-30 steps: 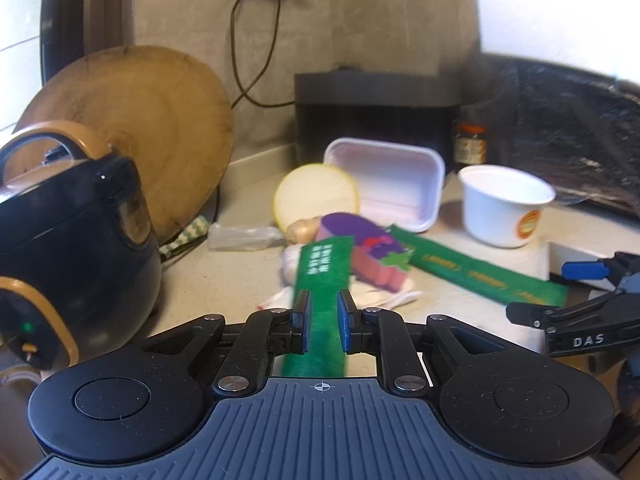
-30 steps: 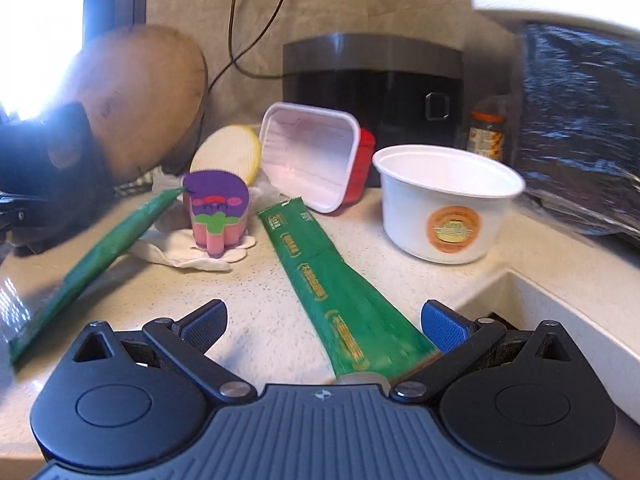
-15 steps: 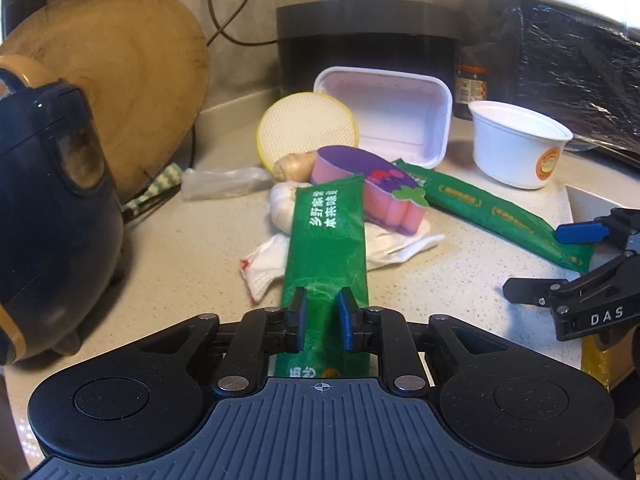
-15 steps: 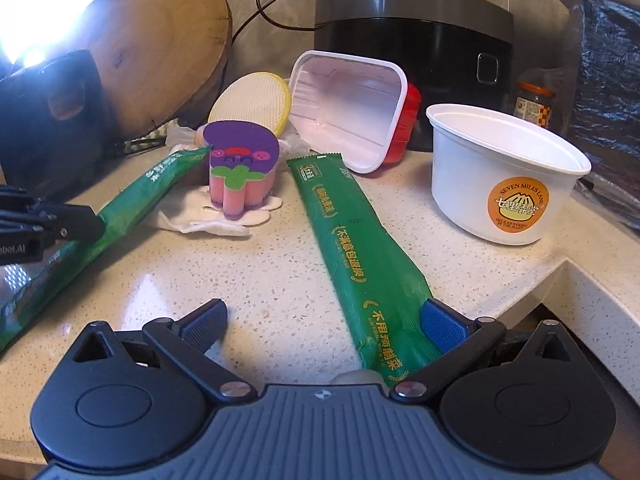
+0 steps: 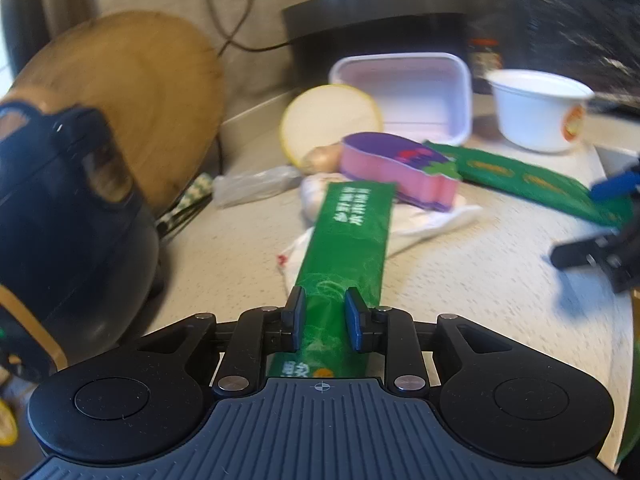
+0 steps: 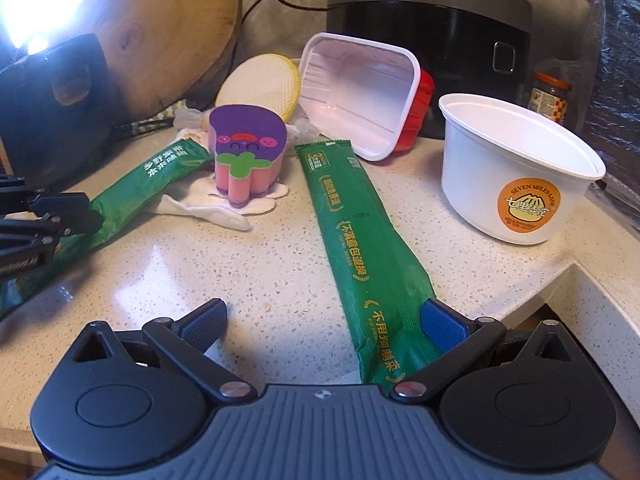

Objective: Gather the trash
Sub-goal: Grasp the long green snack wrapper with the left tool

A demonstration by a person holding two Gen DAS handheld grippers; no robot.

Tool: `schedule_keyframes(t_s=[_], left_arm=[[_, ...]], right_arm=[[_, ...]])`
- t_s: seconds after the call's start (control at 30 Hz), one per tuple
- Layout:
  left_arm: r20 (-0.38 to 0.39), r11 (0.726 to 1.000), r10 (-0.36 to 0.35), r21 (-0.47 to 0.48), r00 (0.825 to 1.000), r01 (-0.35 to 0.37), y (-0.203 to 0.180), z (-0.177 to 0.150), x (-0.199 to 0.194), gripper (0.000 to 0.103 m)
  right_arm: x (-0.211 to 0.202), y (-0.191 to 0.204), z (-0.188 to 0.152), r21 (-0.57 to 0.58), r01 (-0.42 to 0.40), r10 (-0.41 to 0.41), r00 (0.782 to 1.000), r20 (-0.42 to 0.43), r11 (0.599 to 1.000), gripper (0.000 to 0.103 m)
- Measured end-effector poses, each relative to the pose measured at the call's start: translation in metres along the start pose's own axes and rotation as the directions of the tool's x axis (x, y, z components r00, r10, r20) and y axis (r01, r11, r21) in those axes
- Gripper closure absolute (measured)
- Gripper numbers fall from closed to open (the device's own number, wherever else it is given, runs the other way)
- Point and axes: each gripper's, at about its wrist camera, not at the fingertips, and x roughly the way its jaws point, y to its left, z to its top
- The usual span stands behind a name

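Note:
A long green snack wrapper [image 5: 348, 240] lies flat on the speckled counter, its near end running between and under the fingers of my left gripper [image 5: 324, 304]. The jaws are opening and the blue pads stand apart from the foil. In the right wrist view this wrapper [image 6: 160, 176] leads to the left gripper [image 6: 48, 216] at the left edge. A second green wrapper [image 6: 360, 232] lies in the middle, its near end beside the right finger of my right gripper [image 6: 324, 312], which is wide open and holds nothing.
A purple and pink sponge [image 6: 248, 152] rests on crumpled white tissue [image 6: 208, 208]. Behind stand a tipped white tray [image 6: 360, 92], a yellow scrubber [image 6: 260, 80], a white bowl [image 6: 516, 176], a wooden board [image 6: 168, 28] and a black cooker [image 6: 432, 20]. The counter edge [image 6: 560, 280] drops off at right.
The left gripper came down with the green wrapper, which now lies on the counter, and its pads have spread apart. The right gripper moved closer to the second wrapper, still open.

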Motion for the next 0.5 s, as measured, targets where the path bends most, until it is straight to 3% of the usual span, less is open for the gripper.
schedule_keyframes(t_s=[0.07, 0.2, 0.37, 0.43, 0.5], left_arm=[[-0.005, 0.998, -0.01, -0.063, 1.0, 0.009, 0.011, 0.003, 0.004, 0.074], [0.01, 0.984, -0.04, -0.174, 0.999, 0.041, 0.034, 0.003, 0.011, 0.074], [0.029, 0.999, -0.027, -0.018, 0.999, 0.028, 0.027, -0.001, 0.012, 0.072], [0.024, 0.999, -0.032, 0.031, 0.999, 0.031, 0.022, 0.0, 0.013, 0.068], [0.016, 0.998, -0.033, 0.056, 0.999, 0.032, 0.021, 0.001, 0.015, 0.066]], right_arm=[[-0.007, -0.001, 0.002, -0.008, -0.022, 0.022, 1.0, 0.013, 1.0, 0.003], [-0.051, -0.01, 0.024, -0.018, -0.074, 0.076, 0.986, 0.15, 0.997, 0.005], [-0.097, -0.046, 0.066, 0.064, -0.051, 0.033, 0.964, 0.264, 0.997, 0.0], [-0.104, -0.073, 0.08, 0.149, -0.018, -0.026, 0.958, 0.285, 0.989, 0.0], [-0.101, -0.1, 0.089, 0.236, 0.07, -0.135, 0.953, 0.272, 0.969, 0.0]])
